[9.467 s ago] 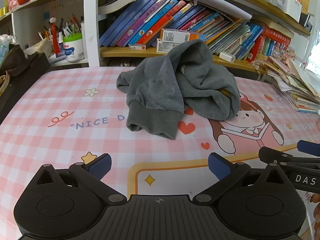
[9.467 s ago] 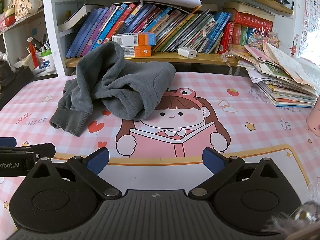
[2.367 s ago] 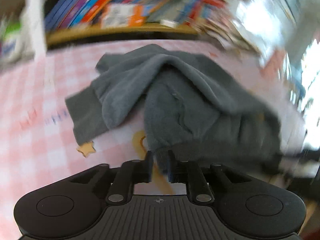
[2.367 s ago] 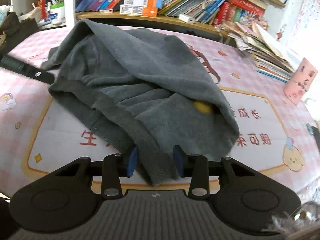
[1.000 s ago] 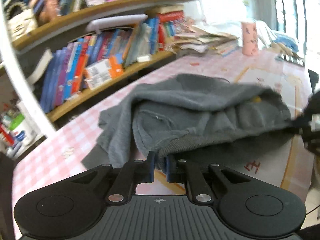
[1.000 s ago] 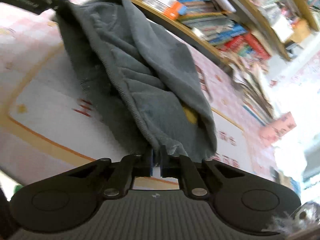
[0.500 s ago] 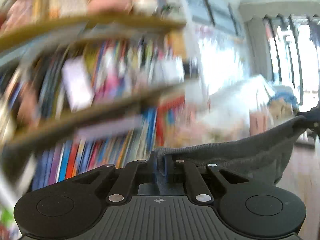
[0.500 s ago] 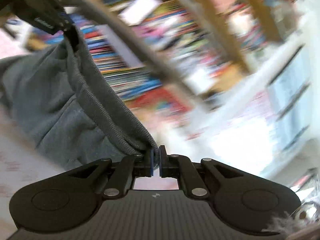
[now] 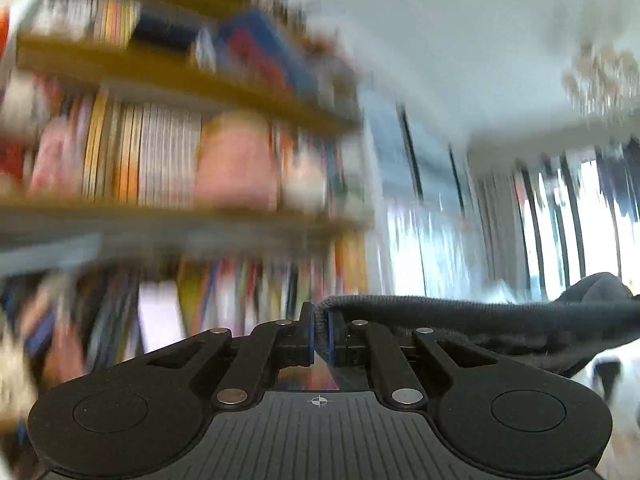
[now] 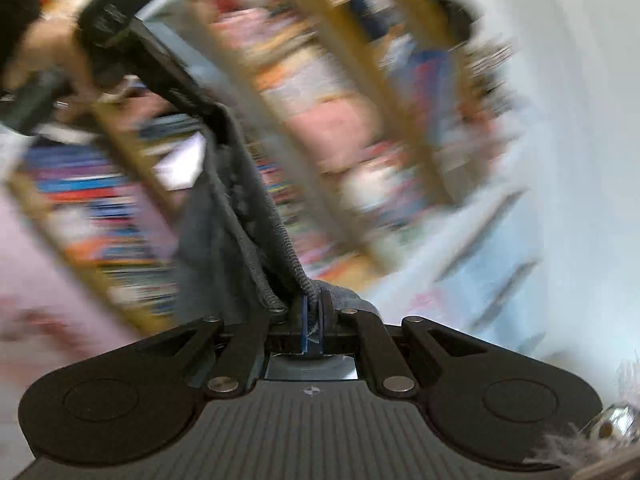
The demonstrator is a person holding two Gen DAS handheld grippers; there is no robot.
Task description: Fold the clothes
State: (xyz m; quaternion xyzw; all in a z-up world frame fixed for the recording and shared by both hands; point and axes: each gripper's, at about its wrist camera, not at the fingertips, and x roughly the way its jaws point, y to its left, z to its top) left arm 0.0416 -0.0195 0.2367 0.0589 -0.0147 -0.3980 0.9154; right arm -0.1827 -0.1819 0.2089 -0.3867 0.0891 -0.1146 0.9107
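Two grippers, left (image 9: 319, 334) and right (image 10: 312, 326), each pinch the ribbed hem of the grey sweatshirt (image 10: 224, 236), stretched in the air between them; blurred bookshelves (image 9: 168, 168) at 10 o'clock.

1. Bookshelves (image 9: 180, 168): motion-blurred in both views; titles and single items unreadable.
2. Grey garment (image 9: 480, 320): ribbed hem runs off the right edge of the left wrist view; its body is hidden below the gripper housing.
3. Left gripper (image 10: 136, 36), seen from the right wrist view: smeared, lettering illegible, fingertips indistinct.
4. Hand (image 10: 52, 52) behind it: blurred, cut by the frame edge.
5. Windows (image 9: 560, 220): overexposed.
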